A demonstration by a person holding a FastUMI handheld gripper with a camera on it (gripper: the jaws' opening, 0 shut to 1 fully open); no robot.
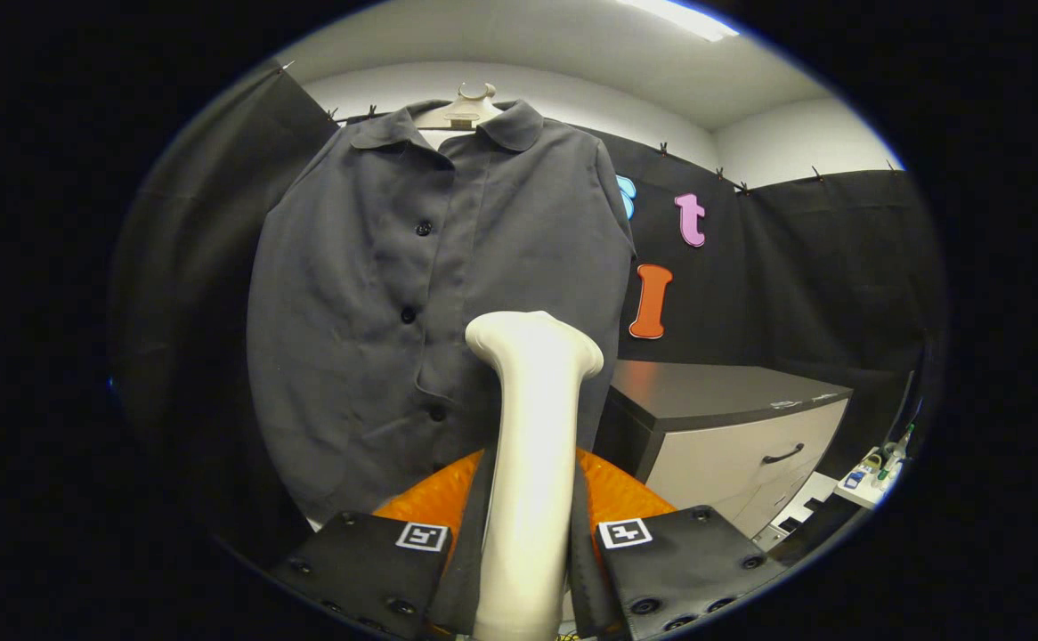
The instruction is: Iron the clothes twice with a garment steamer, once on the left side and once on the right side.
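Steamer first: the smooth, cream-white plastic garment steamer [532, 463] stands upright between the two fingers of the claw [528, 552], its long rounded neck rising ahead of them and flaring into a wide, flat-topped head. The claw is closed down to the width of that neck, both fingers pressing on it from either side, so it has a firm hold. Each finger carries a small square black-and-white marker near its tip. Behind the neck, just beyond the fingers, a glossy orange rounded part [612, 494] shows on both sides; it may be the steamer's base or tank, but the neck hides too much to be sure. Beyond the steamer head hangs the dark grey woven shirt [377, 303], matte and slightly creased, with a rounded collar and a row of small dark buttons, on a pale hanger [466, 107]; the head sits at the lower part of its button placket, seemingly close to the cloth. Off to the right of the claw stands a cabinet [733, 418] with a dark flat top and a pale drawer front with a dark curved handle.
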